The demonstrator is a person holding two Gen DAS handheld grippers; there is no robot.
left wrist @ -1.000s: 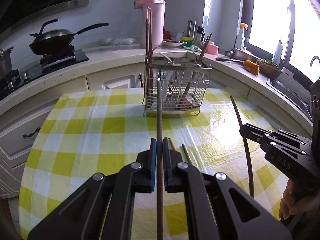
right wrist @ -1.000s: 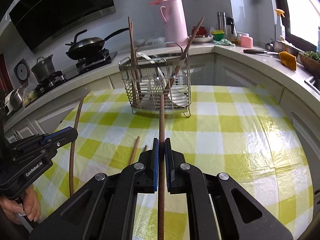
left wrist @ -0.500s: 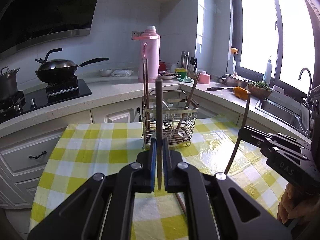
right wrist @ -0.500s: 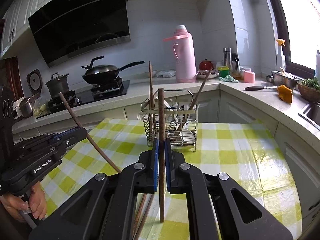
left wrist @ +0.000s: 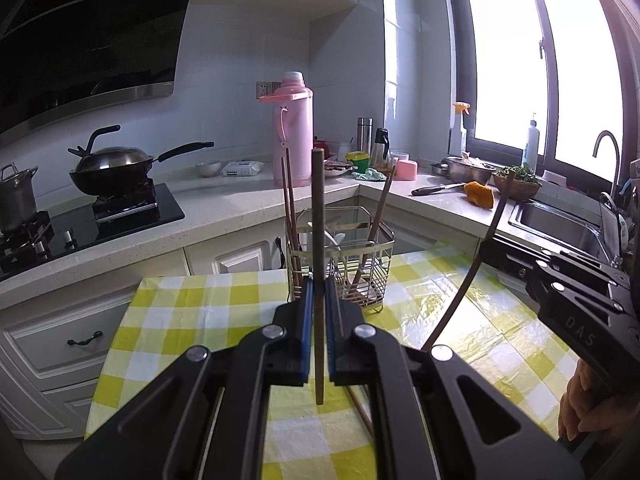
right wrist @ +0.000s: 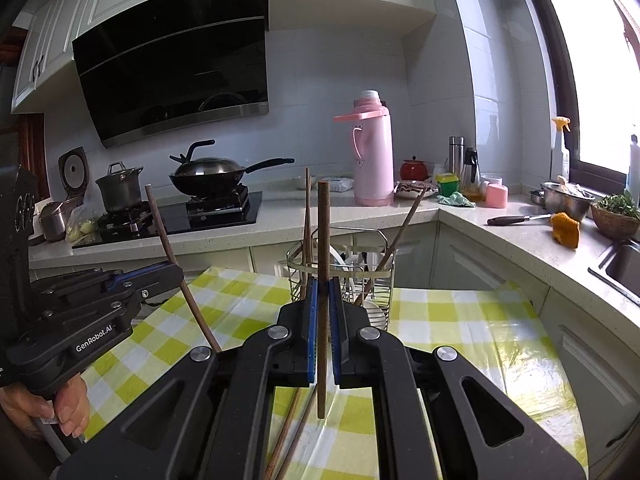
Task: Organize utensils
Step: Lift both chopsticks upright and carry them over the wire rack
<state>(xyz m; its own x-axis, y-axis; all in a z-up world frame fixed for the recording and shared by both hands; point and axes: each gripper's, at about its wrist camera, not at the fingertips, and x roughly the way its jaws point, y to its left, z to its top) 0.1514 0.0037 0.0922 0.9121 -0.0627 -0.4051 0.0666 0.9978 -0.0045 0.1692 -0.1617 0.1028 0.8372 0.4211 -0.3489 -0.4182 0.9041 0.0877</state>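
The left gripper (left wrist: 316,292) pinches one dark brown wooden chopstick (left wrist: 318,240) between its blue pads, jaws pressed tight on it; the stick stands nearly upright, its top well above the fingertips and its lower end hanging below them, clear of the yellow-and-white checked table (left wrist: 192,312). The right gripper (right wrist: 323,296) grips a second brown wooden chopstick (right wrist: 323,232) the same way, upright, lower end free above the cloth. Each view also shows the other gripper off to the side with its stick tilted.

Beyond both fingertips stands the wire metal utensil basket (right wrist: 340,276), on the far part of the table. It holds three chopsticks: two together upright at its left side, one leaning at its right. Something white lies inside it; I cannot tell what. Two more chopsticks (right wrist: 292,436) lie loose on the cloth beneath the right gripper.
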